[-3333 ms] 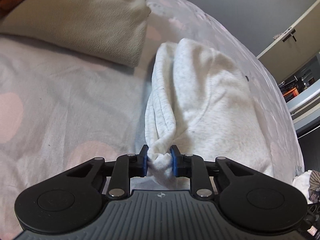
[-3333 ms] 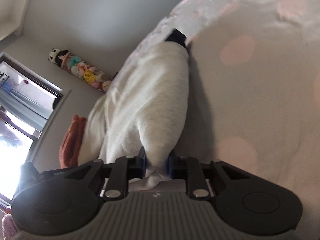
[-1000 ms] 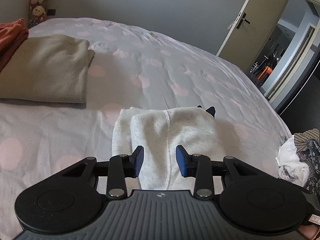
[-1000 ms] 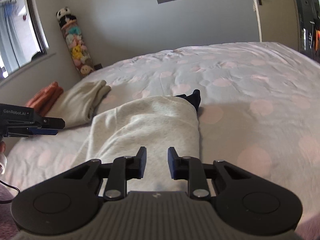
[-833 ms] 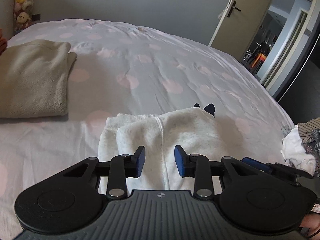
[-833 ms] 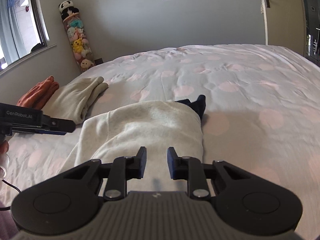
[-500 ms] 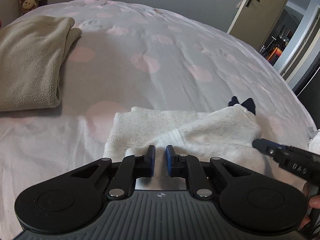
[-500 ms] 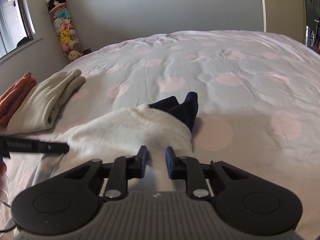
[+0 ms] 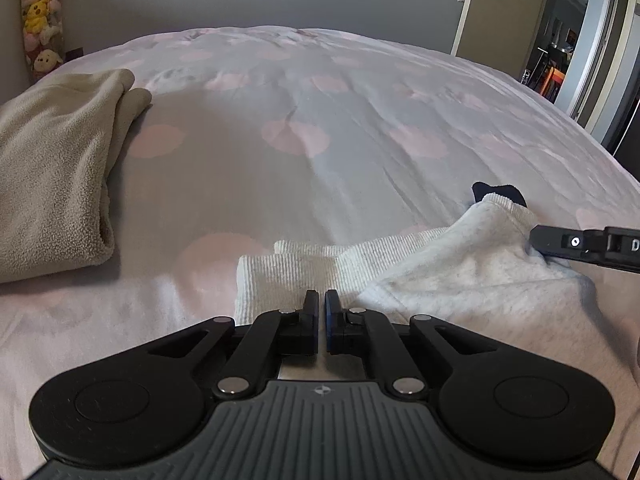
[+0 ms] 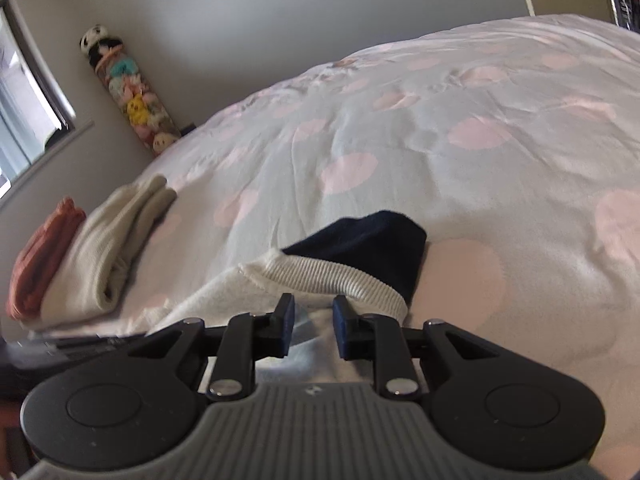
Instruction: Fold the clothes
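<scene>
Left tool (image 9: 322, 300): angled downward, jaws pressed together at the near ribbed hem of the white sweatshirt (image 9: 460, 276); whether cloth is caught between them cannot be told. Right tool (image 10: 314, 312): tilted down and rolled, jaws narrowly spread over the sweatshirt's ribbed cuff (image 10: 340, 276), from which a navy cloth (image 10: 368, 236) protrudes. The sweatshirt lies folded on the dotted bedspread (image 9: 320, 120). Beyond it to the left, a folded beige garment (image 9: 52, 176) lies beside an orange garment (image 10: 40, 256).

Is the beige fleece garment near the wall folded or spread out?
Folded. The beige fleece garment lies as a compact stack with a doubled, rounded edge showing on the bed cover.
</scene>
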`<action>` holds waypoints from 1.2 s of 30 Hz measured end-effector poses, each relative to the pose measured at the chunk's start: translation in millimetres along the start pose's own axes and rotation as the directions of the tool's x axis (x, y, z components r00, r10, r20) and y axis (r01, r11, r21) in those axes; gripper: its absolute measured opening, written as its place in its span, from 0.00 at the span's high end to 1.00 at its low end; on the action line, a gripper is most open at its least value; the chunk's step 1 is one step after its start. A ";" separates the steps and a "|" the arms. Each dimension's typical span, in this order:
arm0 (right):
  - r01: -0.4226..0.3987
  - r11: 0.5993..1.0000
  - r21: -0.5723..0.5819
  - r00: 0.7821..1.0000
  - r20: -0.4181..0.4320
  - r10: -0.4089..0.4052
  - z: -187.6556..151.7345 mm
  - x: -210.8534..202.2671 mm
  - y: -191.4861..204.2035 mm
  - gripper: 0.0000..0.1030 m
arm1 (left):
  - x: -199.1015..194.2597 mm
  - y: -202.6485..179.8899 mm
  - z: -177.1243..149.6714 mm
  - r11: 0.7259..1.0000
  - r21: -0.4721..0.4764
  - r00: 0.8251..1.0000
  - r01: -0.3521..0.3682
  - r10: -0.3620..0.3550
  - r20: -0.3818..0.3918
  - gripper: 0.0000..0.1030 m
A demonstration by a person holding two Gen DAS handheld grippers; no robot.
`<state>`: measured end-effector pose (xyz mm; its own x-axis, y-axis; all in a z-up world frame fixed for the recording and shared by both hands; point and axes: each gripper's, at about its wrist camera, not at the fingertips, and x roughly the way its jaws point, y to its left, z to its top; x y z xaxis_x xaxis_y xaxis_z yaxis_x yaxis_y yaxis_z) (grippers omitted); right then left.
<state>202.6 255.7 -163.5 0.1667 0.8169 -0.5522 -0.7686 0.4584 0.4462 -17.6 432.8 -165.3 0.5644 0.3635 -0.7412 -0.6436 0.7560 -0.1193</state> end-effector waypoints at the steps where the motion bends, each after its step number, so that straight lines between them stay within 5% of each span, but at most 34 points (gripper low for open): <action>1: 0.002 1.000 0.016 1.000 0.022 -0.002 2.4 -7.3 -1.8 0.66 | -0.8 2.1 0.2 1.000 -0.014 1.000 0.005 -0.005 -0.002 0.97; 3: 0.034 0.999 0.032 0.998 0.049 -0.035 6.6 -19.3 -6.5 0.46 | -2.2 5.1 1.1 0.999 -0.043 1.000 0.013 -0.013 -0.006 0.97; 4: 0.048 0.998 0.045 0.998 0.049 -0.051 7.6 -22.1 -11.7 0.45 | -3.3 5.9 1.0 0.998 -0.054 1.000 0.014 -0.014 -0.008 0.97; 7: 0.048 0.978 0.202 0.999 -0.012 -0.046 7.2 -19.2 -44.1 0.44 | -4.9 5.1 0.8 0.998 -0.059 1.000 0.010 -0.011 -0.009 0.97; 11: -0.060 0.878 0.474 0.994 -0.053 0.096 1.0 4.5 -86.6 0.44 | -3.8 2.2 -0.1 0.999 -0.039 1.000 0.000 0.000 -0.004 0.97; 14: -0.138 0.824 0.549 0.981 -0.039 0.190 -5.3 19.1 -95.2 0.46 | -2.4 2.7 -0.1 0.999 -0.035 1.000 0.001 -0.001 -0.005 0.97; 17: -0.180 0.806 0.564 0.970 -0.035 0.242 -5.8 28.3 -98.4 0.60 | 0.5 3.1 -0.1 0.999 -0.035 1.000 0.001 -0.001 -0.006 0.97; 19: -0.192 0.814 0.549 0.969 -0.026 0.246 -4.1 30.6 -97.9 0.74 | 1.7 2.0 -0.3 1.000 -0.026 1.000 -0.003 0.003 -0.004 0.97; 22: -0.200 0.881 0.429 0.978 0.035 0.205 4.7 18.6 -81.3 0.89 | 1.1 0.6 -0.6 1.000 -0.015 1.000 -0.006 0.006 -0.003 0.97; 24: -0.221 0.958 0.184 0.971 0.137 0.198 20.2 -3.0 -47.6 0.91 | 0.9 1.9 -0.9 1.000 -0.015 1.000 -0.005 0.005 -0.004 0.97; 27: -0.196 0.979 -0.048 0.966 0.163 0.201 34.3 -14.4 -11.4 0.93 | 2.3 3.6 -1.4 1.000 -0.015 1.000 -0.005 0.005 -0.006 0.97; 33: -0.119 0.985 0.124 0.990 0.089 0.109 34.1 18.2 -46.4 0.97 | 3.4 2.7 -2.2 1.000 0.004 1.000 -0.007 0.007 -0.006 0.97; 36: -0.092 0.993 0.080 0.993 0.076 0.086 39.7 29.4 -46.2 0.98 | 3.2 2.9 -3.0 1.000 0.010 1.000 -0.007 0.007 -0.005 0.97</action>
<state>267.5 272.5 -172.4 0.1463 0.8773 -0.4571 -0.7291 0.4079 0.5496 -19.3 434.5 -170.0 0.5572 0.3665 -0.7452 -0.6426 0.7586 -0.1074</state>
